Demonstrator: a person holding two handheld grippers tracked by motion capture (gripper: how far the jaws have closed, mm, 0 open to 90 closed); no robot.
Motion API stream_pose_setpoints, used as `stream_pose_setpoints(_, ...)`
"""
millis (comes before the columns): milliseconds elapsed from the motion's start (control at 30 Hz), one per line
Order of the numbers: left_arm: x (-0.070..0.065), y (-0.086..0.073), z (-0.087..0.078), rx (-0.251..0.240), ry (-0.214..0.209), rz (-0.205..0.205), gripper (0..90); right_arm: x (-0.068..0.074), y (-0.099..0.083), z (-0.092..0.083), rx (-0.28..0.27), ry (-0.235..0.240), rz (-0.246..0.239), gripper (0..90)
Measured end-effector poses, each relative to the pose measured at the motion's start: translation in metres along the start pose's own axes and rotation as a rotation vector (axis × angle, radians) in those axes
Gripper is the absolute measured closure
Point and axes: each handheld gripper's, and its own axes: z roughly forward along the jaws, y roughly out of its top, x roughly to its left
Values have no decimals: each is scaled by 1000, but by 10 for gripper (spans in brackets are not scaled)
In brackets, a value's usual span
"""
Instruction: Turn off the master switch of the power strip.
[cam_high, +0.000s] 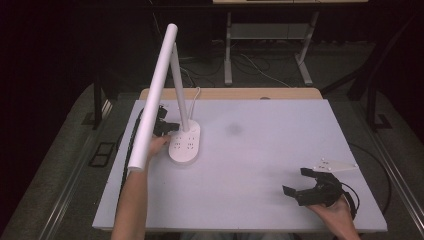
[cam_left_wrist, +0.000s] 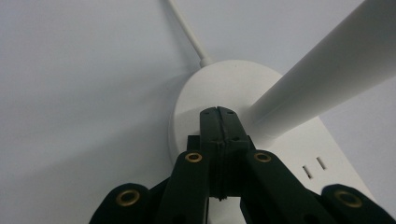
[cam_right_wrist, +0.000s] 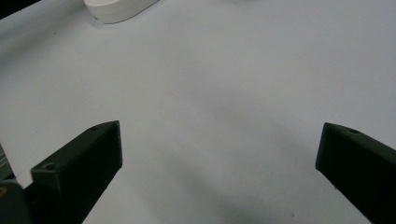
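Your forearms are bare, no sleeves. Your left tool (cam_left_wrist: 218, 122) is matte black, with brass-ringed pivot holes along its linkage arms and small screws near the tips. Your right tool (cam_high: 300, 182) is black too, blocky-jawed, carrying a grey three-cornered plate (cam_high: 334, 165) and a black cable (cam_high: 354, 199).

A white desk (cam_high: 260, 150) is carrying a white lamp (cam_high: 184, 144), its base sitting near the left edge toward the far side, its cord (cam_high: 194, 98) running off the far edge.
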Motion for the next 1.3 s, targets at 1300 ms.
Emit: stream_pose_setpoints(1300,9,4,-22,-96,-23,-6,899,-5,0,1,-4,-3,3,0)
